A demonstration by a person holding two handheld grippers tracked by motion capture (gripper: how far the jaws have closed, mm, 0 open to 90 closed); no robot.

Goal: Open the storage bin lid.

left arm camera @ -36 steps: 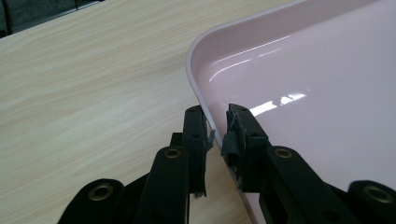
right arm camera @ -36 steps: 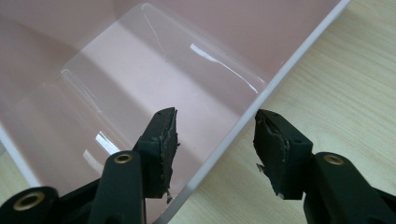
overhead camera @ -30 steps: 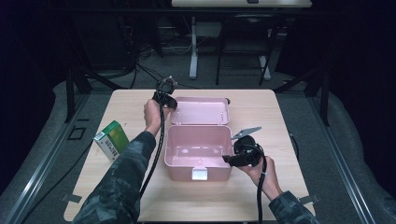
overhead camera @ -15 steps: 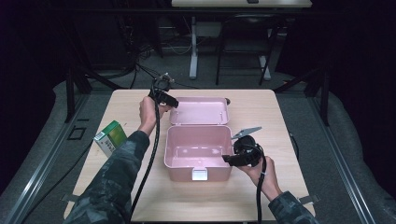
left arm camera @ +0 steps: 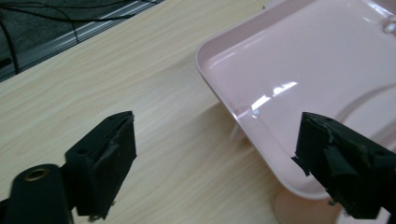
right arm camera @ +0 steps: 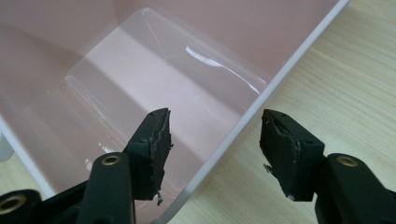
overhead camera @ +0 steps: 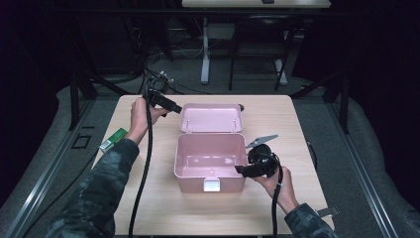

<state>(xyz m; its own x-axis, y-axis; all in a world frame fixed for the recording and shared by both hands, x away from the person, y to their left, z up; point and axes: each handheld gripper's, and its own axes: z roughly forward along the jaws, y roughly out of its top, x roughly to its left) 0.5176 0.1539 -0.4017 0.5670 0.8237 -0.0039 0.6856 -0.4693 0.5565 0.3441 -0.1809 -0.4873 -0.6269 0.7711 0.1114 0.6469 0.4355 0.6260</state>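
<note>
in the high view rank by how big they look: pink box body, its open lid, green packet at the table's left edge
1. pink box body
2. open lid, lying farther from the camera, so the gap may be smaller than it looks
3. green packet, clearly smallest

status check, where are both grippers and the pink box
Left gripper jaws just opened, empty, by the lid. Right gripper open astride the pink box right wall. Box open, nothing in the way.

I see a pale pink plastic box (overhead camera: 210, 171) with a matching pink lid (overhead camera: 212, 118) and a white latch (overhead camera: 211, 185), on a light wood-grain table (overhead camera: 297, 124). My grippers' jaws are black, the sleeves camouflage green, and the small carton (overhead camera: 113, 139) green and white.
</note>
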